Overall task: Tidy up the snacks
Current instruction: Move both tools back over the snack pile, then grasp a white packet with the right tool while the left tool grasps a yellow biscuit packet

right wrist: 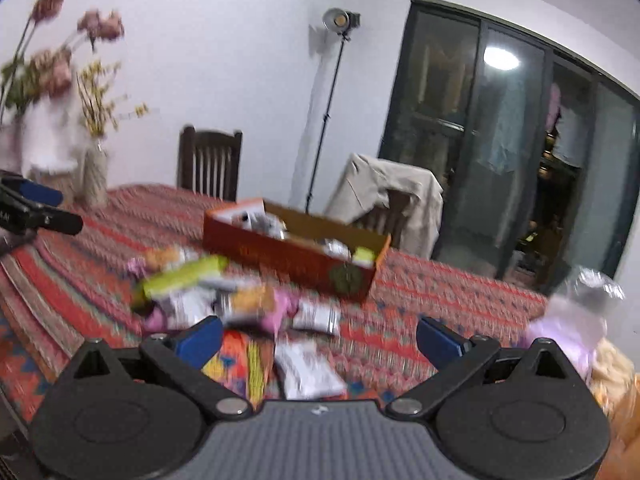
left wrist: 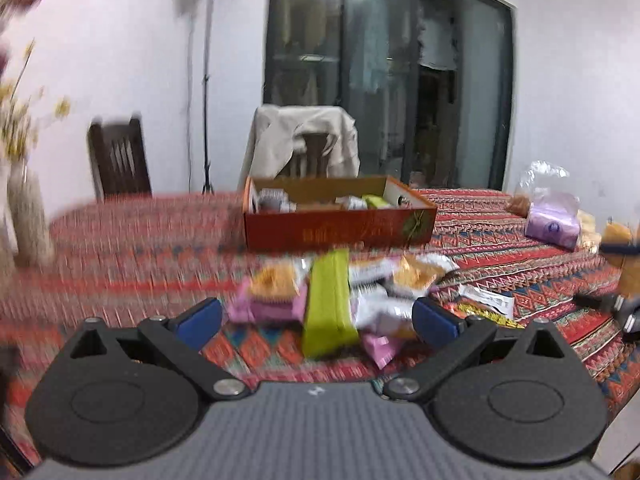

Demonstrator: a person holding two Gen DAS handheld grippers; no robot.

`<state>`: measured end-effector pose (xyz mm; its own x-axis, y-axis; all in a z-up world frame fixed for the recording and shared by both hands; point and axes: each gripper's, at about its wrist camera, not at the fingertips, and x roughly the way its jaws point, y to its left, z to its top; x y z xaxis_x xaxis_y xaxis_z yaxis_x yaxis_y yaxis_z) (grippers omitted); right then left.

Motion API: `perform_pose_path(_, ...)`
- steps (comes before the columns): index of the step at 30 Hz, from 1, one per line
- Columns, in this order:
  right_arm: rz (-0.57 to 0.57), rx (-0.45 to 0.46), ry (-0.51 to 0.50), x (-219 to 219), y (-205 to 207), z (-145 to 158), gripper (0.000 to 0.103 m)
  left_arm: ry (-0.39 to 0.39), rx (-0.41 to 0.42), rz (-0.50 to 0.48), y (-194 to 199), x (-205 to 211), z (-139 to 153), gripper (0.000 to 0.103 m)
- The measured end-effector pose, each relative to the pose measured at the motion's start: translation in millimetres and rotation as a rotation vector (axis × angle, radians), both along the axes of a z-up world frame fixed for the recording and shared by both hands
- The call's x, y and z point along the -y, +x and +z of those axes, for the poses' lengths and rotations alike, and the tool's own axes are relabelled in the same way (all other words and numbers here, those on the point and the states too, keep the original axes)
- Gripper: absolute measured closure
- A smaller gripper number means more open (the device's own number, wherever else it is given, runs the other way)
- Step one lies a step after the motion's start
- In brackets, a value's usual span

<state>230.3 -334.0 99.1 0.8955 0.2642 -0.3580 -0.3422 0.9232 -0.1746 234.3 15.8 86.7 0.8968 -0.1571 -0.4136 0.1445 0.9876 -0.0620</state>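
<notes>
Left wrist view
- Left gripper (left wrist: 318, 318): jaws spread wide, released, nothing between the blue pads; low centre of the frame, above the patterned tablecloth (left wrist: 132, 264)
- Snack pile (left wrist: 344, 300): loose packets heaped at frame centre, just beyond the fingertips; blurred
- Green packet (left wrist: 326, 304): long, lying on top of the pile, running from near the box toward the camera
- Pink packets (left wrist: 268, 304): left side of the pile, one topped by an orange-printed wrapper
- Cardboard box (left wrist: 340, 228): red-sided, open, behind the pile at mid-frame; a few packets already inside
- Right gripper (left wrist: 618, 276): partly visible at the right edge; state unreadable here
- Purple bag (left wrist: 554, 220): right of frame, well apart from the pile
- Draped chair (left wrist: 304, 142): behind the box

Right wrist view
- Right gripper (right wrist: 320, 342): jaws at full spread, released, holding nothing; low centre
- Snack pile (right wrist: 224, 296): left of centre, partly under the left finger; a white packet (right wrist: 304, 372) lies between the fingers
- Cardboard box (right wrist: 296, 256): centre, beyond the pile
- Left gripper (right wrist: 36, 208): enters at the left edge, above the cloth
- Vase with flowers (right wrist: 94, 176): upper left, on the table
</notes>
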Motion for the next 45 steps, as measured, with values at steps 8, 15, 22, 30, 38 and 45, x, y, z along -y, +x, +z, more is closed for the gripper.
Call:
perform_pose_path(8,-0.039,-0.064,0.082,0,-12,-63,0.0,-0.114,-0.145,0.029,6,-13,-46,0.0)
perform_pose_path(15,-0.075,-0.098,0.131,9,7,-71,0.0,-0.132,-0.19,0.093,25,-24,-61,0.0)
perform_pose_path(22,-0.067,-0.14,0.148,17,48,-61,0.002,-0.017,-0.131,0.122,68,-27,-47,0.002)
perform_pose_path(30,0.047,-0.236,0.012,6,118,-69,0.029,0.066,-0.154,0.054,139,-25,-39,0.017)
perform_pose_path(38,0.158,-0.314,-0.032,-15,161,-78,0.05,0.042,-0.213,0.002,194,-31,-54,0.023)
perform_pose_path(45,0.139,-0.321,0.051,0,178,-83,0.054,-0.037,-0.196,-0.006,199,-41,-65,0.044)
